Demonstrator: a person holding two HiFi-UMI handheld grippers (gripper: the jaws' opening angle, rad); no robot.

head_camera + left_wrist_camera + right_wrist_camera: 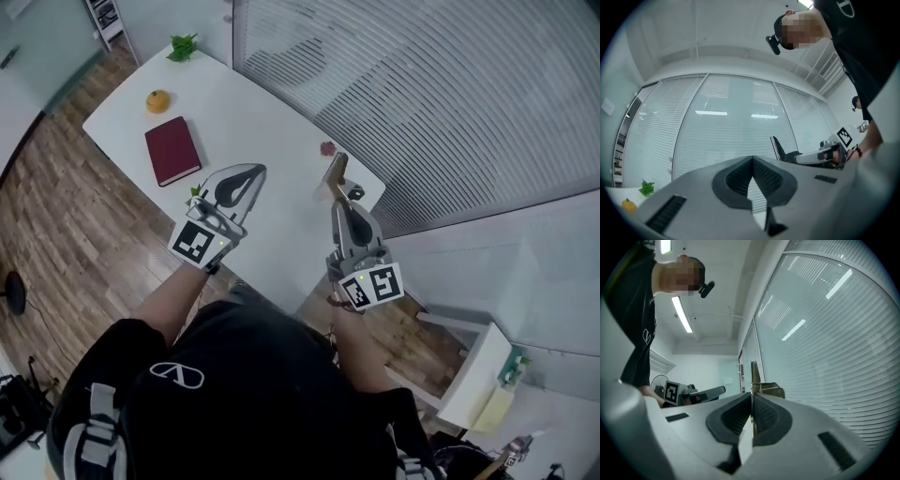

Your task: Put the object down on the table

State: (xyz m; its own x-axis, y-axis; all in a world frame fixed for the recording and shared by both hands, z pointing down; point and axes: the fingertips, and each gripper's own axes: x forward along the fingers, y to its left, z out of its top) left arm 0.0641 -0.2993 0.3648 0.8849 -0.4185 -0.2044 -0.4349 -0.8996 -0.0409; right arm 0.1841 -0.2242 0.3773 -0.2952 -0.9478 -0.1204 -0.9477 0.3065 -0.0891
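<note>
Head view: both forearms reach forward. The left gripper is over the white table near a dark red book, and the right gripper is at the table's right edge. Bare tabletop lies between them.
Left gripper view: the jaws are pressed together with nothing between them.
Right gripper view: the jaws are clamped on a thin tan-brown flat object that sticks out past their tips.

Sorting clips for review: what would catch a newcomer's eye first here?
The right tool, shut on a thin brown object held above the right end of the white table, draws the eye first. The left tool beside it is shut and empty. A dark red book lies farther along the table, near a small orange thing.
</note>
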